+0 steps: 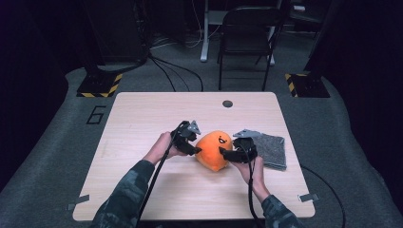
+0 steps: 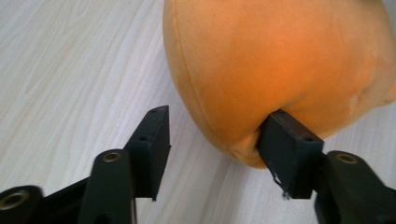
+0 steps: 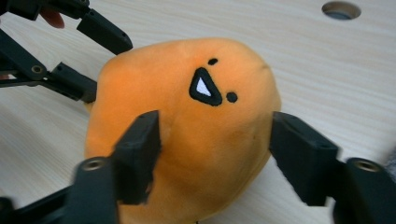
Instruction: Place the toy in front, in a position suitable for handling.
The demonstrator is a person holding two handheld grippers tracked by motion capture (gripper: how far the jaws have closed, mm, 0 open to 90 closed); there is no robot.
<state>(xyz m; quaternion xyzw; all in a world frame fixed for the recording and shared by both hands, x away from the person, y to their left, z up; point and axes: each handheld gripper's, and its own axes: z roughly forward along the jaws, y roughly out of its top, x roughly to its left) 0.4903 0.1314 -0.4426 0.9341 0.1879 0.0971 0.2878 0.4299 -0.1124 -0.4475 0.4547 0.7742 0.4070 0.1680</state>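
The left gripper [image 1: 196,148], jaws apart, presses one jaw into the side of the round orange plush toy with a small stitched face [image 1: 214,149] at mid-table. The right gripper [image 1: 225,152] straddles the toy's other side, also apart. The grasp seems to be forming; next, both should close evenly.

- High view: fixed above the person's side, facing forward and down; whole table [image 1: 142,123] seen from afar
- Left gripper view: rides low, very near the orange plush [image 2: 280,70]; looks along the tabletop
- Right gripper view: close, facing the plush's face; shares plush and left gripper [image 3: 88,60] with high view
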